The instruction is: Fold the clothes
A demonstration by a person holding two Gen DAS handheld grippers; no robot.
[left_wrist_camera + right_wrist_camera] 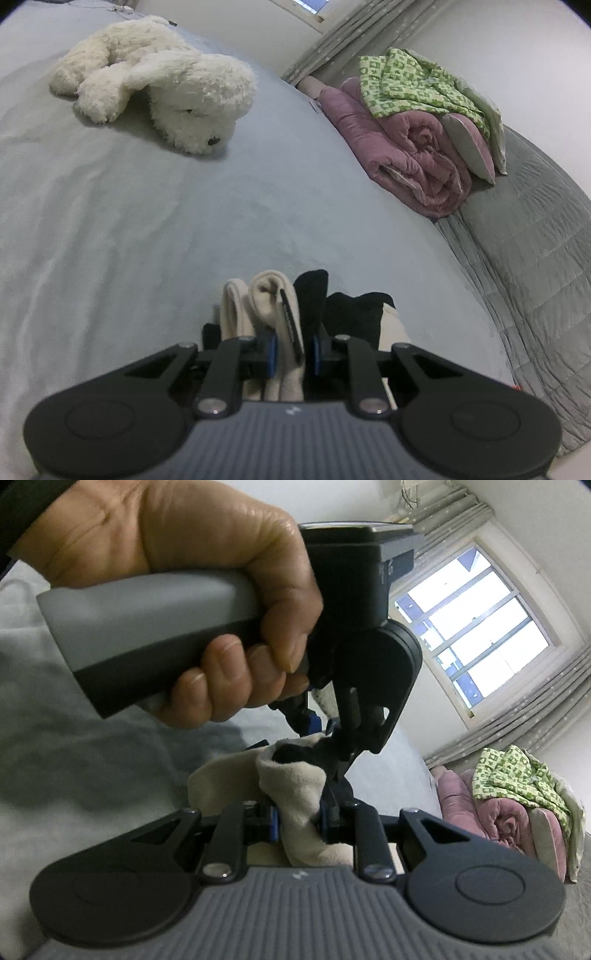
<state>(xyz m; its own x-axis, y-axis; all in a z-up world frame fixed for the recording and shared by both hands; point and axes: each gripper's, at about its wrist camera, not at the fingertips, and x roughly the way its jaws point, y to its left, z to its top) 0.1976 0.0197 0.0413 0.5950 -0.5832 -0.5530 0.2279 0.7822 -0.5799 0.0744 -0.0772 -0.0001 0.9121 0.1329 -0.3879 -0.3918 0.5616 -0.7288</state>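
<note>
Both the left gripper (290, 345) and the right gripper (297, 821) were clenched on the cream-and-black garment (273, 295), bunched just above the grey bed (147, 221), so folding it neatly probably called for keeping both pinches firm and the layers aligned.

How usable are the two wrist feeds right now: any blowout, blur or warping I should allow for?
Left wrist view: soft even light, the bed bulges from fisheye, the plush dog is sharp, the tongs hold the cream-and-black garment. Right wrist view: the window is blown out, the hand looms soft and blocks much, the tongs pinch the same garment.
</note>
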